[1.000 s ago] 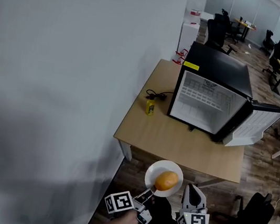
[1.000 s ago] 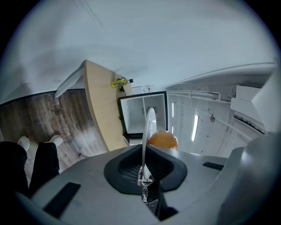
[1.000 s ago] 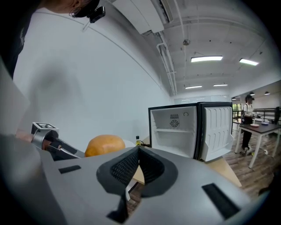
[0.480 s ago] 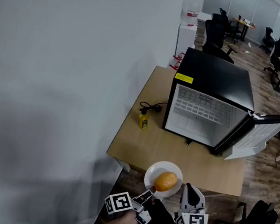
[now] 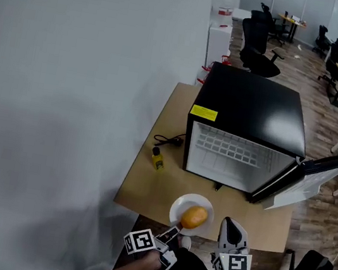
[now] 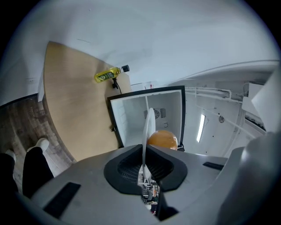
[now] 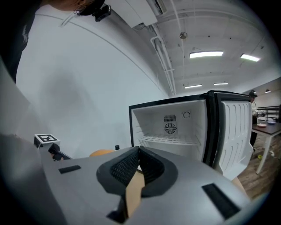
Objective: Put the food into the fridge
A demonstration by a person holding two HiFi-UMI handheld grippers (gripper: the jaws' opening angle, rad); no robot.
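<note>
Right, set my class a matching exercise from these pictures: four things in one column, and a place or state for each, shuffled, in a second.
Column one:
1. fridge door
2. plate
3. orange food
4. yellow bottle

Column two:
A. lying on the plate
B. on the table, beside the fridge
C. swung open
D. rim pinched by the left gripper

Pairs: 1-C, 2-D, 3-A, 4-B.

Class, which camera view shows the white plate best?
The head view: the whole round plate shows from above, carrying an orange food item. The left gripper view shows it only edge-on, clamped in the left gripper's jaws. The right gripper view does not show the plate.
</note>
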